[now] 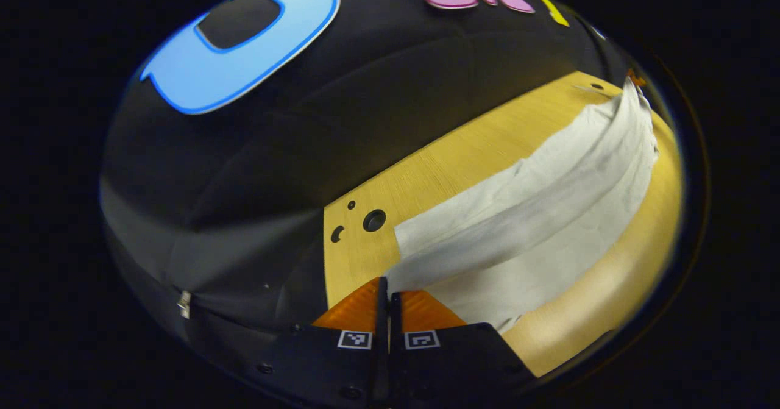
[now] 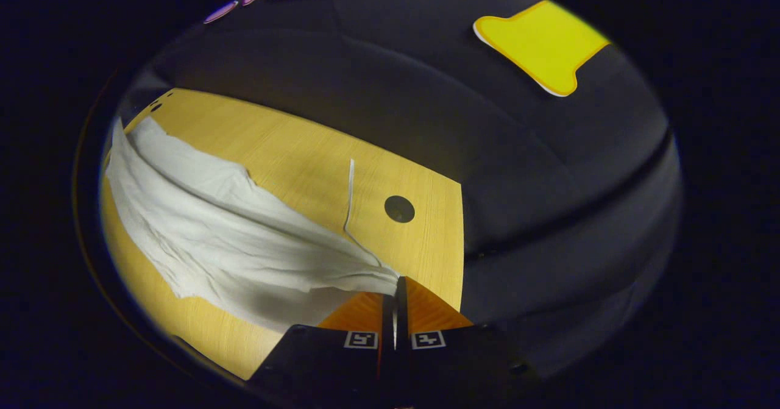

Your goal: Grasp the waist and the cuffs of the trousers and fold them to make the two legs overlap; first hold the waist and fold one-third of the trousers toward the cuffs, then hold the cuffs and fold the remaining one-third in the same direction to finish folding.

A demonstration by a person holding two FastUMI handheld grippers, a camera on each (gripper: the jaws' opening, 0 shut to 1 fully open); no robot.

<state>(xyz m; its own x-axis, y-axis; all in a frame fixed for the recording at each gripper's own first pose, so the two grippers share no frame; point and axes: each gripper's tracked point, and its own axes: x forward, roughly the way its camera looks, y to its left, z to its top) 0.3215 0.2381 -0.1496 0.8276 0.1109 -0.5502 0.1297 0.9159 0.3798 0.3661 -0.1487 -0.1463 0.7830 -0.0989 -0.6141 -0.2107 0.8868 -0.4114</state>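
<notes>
In the left gripper view, the left claw has its two fingers pressed nearly together, pinching one end of the white, creased cloth trousers. In the right gripper view, the right claw is likewise clamped narrow on the other end, where a thin white drawstring trails out, so this is probably the waist. Between the two claws the trousers hang as a long band, lifted at both ends and sagging toward the pale wooden counter, with part of the fabric seemingly resting on it farther out.

The step in hand looks like the first one: laying one leg over the other. To do it well, both claws should travel together at the same height, keeping the band lightly taut so the fold line runs straight. Set the far edge down first, then lower the near edge onto it, matching the hems. Watch the drawstring, which could tuck under the fold. Beyond the cloth, the counter's dark round holes sit well clear.
</notes>
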